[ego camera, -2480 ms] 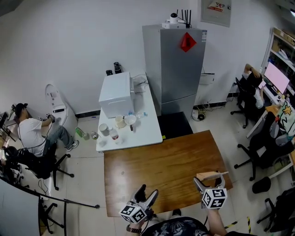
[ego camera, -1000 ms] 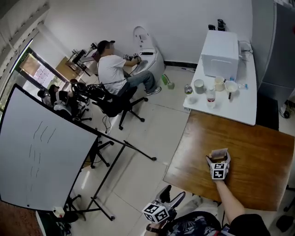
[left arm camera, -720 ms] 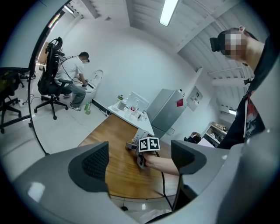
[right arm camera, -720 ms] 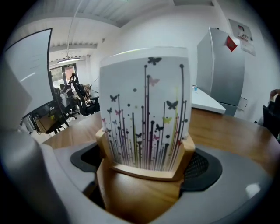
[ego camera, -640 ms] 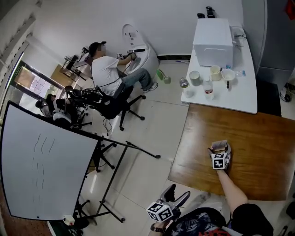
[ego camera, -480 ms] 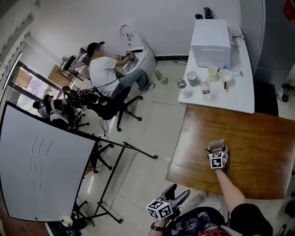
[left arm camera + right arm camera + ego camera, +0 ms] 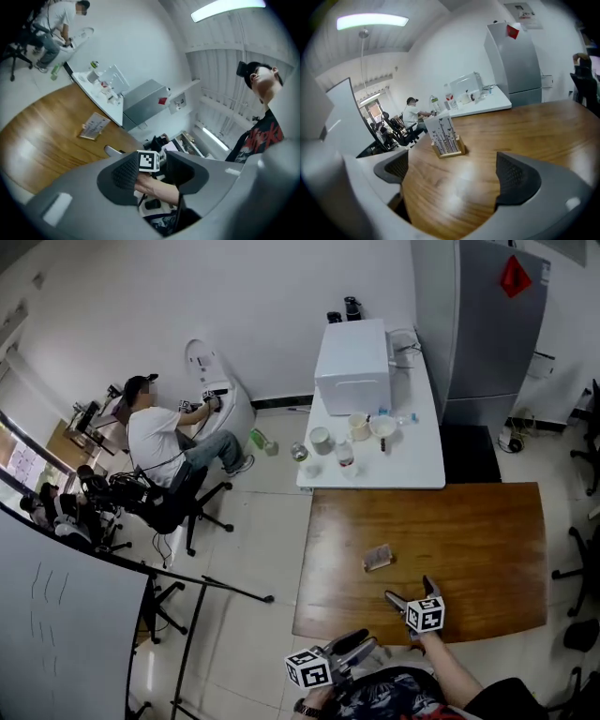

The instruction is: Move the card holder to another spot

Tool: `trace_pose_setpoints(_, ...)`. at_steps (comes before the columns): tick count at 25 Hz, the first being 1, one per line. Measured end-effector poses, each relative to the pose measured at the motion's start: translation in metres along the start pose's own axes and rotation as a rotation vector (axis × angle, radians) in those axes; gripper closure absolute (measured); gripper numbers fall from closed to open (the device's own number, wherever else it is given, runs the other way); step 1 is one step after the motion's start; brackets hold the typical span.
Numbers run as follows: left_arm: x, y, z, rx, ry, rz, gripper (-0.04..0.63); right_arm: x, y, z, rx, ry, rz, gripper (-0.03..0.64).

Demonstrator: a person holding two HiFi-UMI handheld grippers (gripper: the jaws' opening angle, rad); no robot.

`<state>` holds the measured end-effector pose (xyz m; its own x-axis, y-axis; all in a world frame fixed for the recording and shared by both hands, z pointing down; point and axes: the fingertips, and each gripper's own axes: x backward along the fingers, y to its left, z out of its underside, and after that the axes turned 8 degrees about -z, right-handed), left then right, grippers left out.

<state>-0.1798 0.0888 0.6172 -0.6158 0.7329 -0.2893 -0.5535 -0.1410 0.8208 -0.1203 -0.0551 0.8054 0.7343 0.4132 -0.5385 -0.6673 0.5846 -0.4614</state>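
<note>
Wooden table [image 7: 487,540] | card holder [image 7: 378,557] standing ahead of right tool [image 7: 410,592], apart | jaws spread, empty

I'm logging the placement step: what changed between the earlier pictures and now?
The right gripper carried the card holder leftward across the wooden table, let it go standing there, and drew back toward the person, fingers wide apart. The left gripper stayed low, off the table; its fingers are closing on nothing.
</note>
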Motion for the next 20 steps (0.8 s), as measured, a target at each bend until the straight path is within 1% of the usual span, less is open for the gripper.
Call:
trace_pose_setpoints(1,-0.01,-0.012,0.0,-0.028,0.029,0.039,0.403,0.021,0.001,-0.003,-0.016,-0.024,-0.01,0.043)
trace_pose_setpoints(2,-0.019,-0.022,0.001,-0.079,0.054,0.058,0.403,0.042,0.003,-0.007,-0.027,-0.048,-0.018,0.051)
trace_pose_setpoints(4,-0.035,-0.036,0.004,-0.195,0.079,0.053,0.423,0.084,0.006,-0.017,-0.033,-0.095,-0.018,0.071)
trace_pose_setpoints(5,-0.042,-0.039,0.006,-0.237,0.075,0.043,0.421,0.105,0.006,-0.023,-0.033,-0.121,-0.007,0.088)
trace_pose_setpoints(7,-0.055,-0.044,0.008,-0.289,0.053,0.018,0.42,0.146,0.002,-0.036,-0.029,-0.177,0.036,0.094)
trace_pose_setpoints(8,-0.062,-0.045,0.008,-0.321,0.04,0.0,0.391,0.166,-0.003,-0.043,-0.022,-0.208,0.067,0.095)
trace_pose_setpoints(9,-0.068,-0.047,0.007,-0.361,0.024,-0.017,0.379,0.187,-0.009,-0.052,-0.011,-0.241,0.102,0.104)
trace_pose_setpoints(10,-0.075,-0.052,0.004,-0.399,0.004,-0.029,0.383,0.207,-0.015,-0.061,0.005,-0.279,0.138,0.12)
trace_pose_setpoints(11,-0.08,-0.058,-0.001,-0.426,-0.022,-0.029,0.399,0.228,-0.022,-0.071,0.023,-0.323,0.171,0.176)
trace_pose_setpoints(13,-0.09,-0.071,-0.009,-0.446,-0.064,-0.004,0.5,0.268,-0.031,-0.088,0.048,-0.414,0.214,0.37)
trace_pose_setpoints(14,-0.095,-0.077,-0.012,-0.453,-0.071,0.01,0.509,0.284,-0.035,-0.095,0.056,-0.449,0.227,0.417)
trace_pose_setpoints(17,-0.109,-0.091,-0.019,-0.491,-0.082,0.03,0.512,0.318,-0.044,-0.107,0.08,-0.501,0.256,0.494)
trace_pose_setpoints(20,-0.112,-0.1,-0.03,-0.556,-0.114,-0.002,0.525,0.335,-0.049,-0.116,0.094,-0.529,0.262,0.583)
